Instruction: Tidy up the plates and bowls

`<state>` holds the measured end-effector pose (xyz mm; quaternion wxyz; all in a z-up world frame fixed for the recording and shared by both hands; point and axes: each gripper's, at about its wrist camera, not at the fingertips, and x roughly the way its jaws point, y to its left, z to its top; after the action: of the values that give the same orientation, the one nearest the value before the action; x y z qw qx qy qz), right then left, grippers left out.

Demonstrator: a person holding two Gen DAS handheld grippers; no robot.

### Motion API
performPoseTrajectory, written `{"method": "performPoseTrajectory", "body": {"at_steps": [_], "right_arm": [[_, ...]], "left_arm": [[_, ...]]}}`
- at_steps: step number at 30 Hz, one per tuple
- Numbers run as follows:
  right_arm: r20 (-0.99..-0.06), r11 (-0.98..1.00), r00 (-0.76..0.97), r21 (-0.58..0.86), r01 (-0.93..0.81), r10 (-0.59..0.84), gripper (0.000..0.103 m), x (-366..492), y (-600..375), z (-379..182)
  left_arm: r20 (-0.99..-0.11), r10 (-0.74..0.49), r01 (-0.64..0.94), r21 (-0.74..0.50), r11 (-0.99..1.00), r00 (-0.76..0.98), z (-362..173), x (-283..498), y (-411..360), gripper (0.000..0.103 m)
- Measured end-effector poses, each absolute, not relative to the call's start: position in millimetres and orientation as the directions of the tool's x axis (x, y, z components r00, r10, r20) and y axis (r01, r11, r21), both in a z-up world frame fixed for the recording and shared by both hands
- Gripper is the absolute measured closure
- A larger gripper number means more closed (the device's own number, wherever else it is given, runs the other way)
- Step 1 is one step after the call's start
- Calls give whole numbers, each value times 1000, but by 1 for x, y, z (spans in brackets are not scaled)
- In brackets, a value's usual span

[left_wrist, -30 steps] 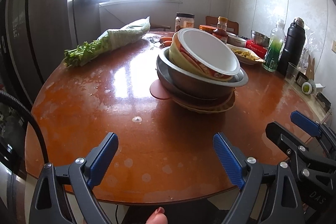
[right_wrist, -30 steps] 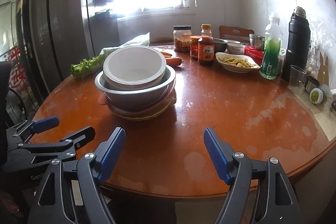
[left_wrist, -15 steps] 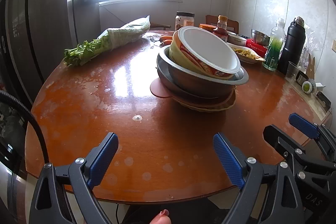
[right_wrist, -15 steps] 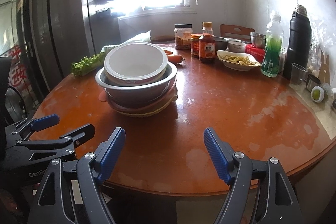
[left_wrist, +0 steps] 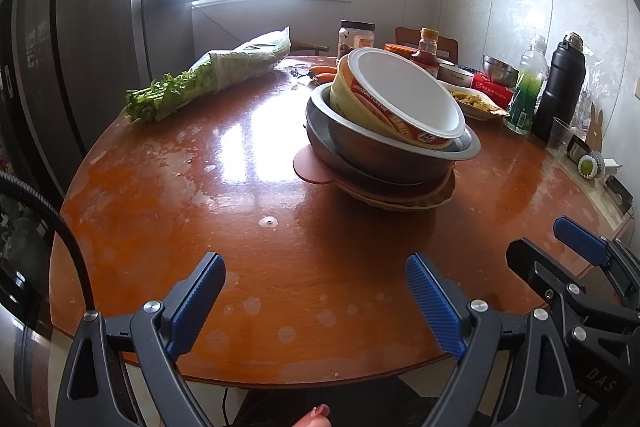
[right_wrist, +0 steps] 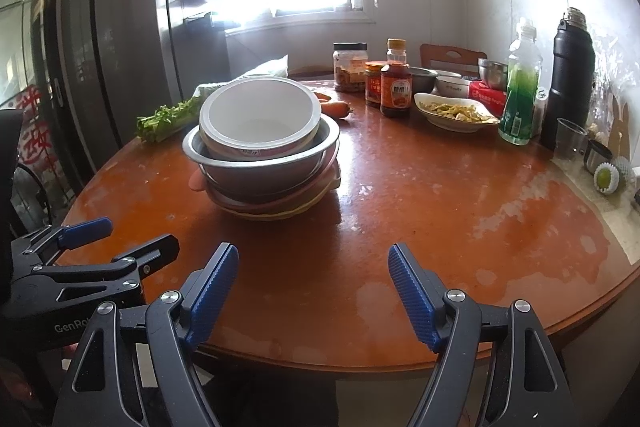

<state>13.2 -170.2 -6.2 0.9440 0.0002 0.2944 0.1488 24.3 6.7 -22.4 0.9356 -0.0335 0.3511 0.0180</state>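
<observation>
While both our grippers, left gripper (left_wrist: 316, 291) and right gripper (right_wrist: 314, 277), hang open and empty, the stacked bowls (right_wrist: 260, 147) sit ahead on the table (right_wrist: 440, 207), left of the right one and nearer the left one's right finger.

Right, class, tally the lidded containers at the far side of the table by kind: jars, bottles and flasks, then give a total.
Jars: 2, the black-lidded jar and the red-lidded jar
Bottles: 2, the sauce bottle and the green bottle
Flasks: 1, the black flask
Total: 5
</observation>
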Motion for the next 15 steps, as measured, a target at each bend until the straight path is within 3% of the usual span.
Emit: {"method": "performPoseTrajectory", "body": {"at_steps": [15], "right_arm": [[-558,958,783,87,-275,276,24,15,-171,-5]], "left_arm": [[-661,26,-71,-42,997,750,-23,24,11,11]]}}
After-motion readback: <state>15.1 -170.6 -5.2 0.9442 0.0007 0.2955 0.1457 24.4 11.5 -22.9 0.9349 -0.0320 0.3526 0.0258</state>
